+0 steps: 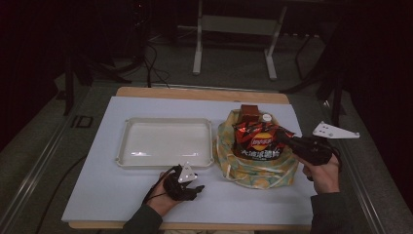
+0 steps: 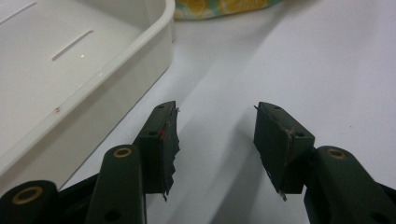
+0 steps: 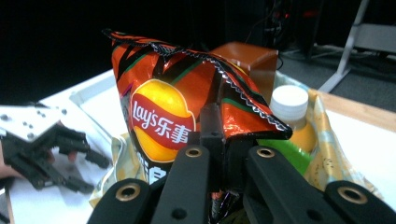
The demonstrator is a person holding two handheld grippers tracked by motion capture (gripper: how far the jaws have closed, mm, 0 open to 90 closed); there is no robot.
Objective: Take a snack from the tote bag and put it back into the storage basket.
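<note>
A red and orange Lay's chips bag stands upright in a yellow patterned cloth bag on the right of the table. My right gripper is shut on the chips bag's right edge, just under its crimped top seam. My left gripper rests low over the white tabletop in front of a white tray. Its jaws are open with nothing between them. The left gripper lies far to the left in the right gripper view.
Behind the chips, the cloth bag also holds a brown box and a bottle with a white cap. The tray is empty. White tabletop spreads around my left hand; a table frame stands on the floor beyond.
</note>
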